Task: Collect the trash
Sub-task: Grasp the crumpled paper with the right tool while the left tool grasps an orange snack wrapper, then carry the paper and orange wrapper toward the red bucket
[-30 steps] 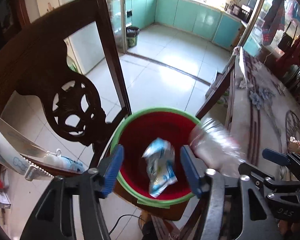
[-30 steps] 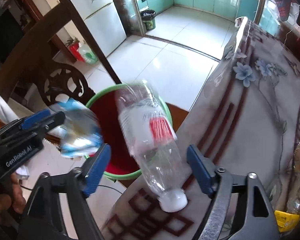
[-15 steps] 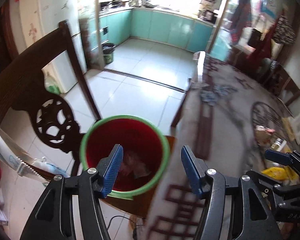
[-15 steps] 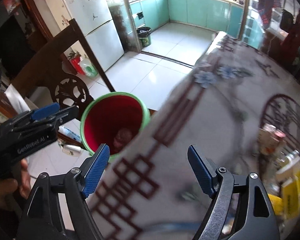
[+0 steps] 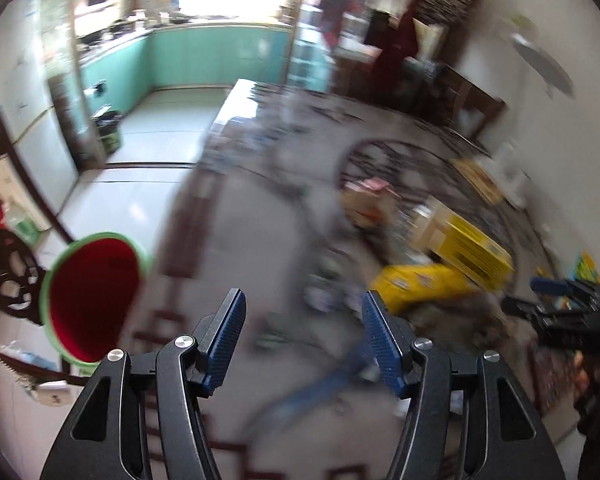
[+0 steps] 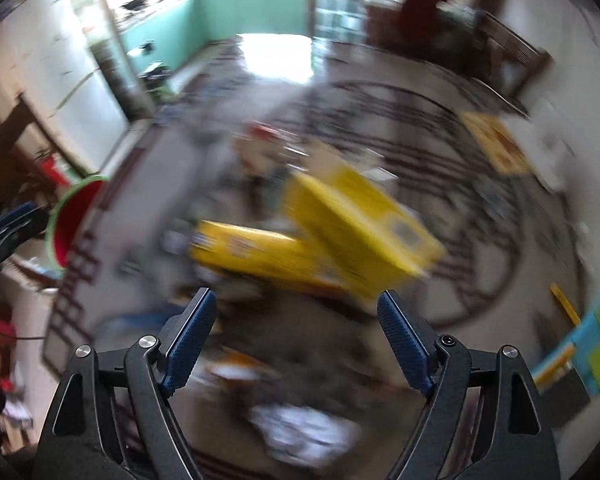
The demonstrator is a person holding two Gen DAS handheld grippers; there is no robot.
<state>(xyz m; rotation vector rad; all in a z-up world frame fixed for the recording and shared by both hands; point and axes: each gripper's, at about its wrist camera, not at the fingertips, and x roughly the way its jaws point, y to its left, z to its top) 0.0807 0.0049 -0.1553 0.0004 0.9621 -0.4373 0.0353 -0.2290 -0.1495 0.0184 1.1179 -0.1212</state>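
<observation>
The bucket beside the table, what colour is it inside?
Red inside, with a green rim. The bucket shows best in the left wrist view.

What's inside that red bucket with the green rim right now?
From the left wrist view, only the bare red inner wall of the red plastic bucket with the green rim shows. Its bottom is hidden by the tilt and blur, so any contents cannot be seen.

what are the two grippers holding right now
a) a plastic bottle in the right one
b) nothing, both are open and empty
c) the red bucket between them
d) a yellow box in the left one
b: the left gripper and the right gripper both have their jaws spread with nothing between them; the yellow boxes lie on the table and the red bucket stands off its edge.
</observation>
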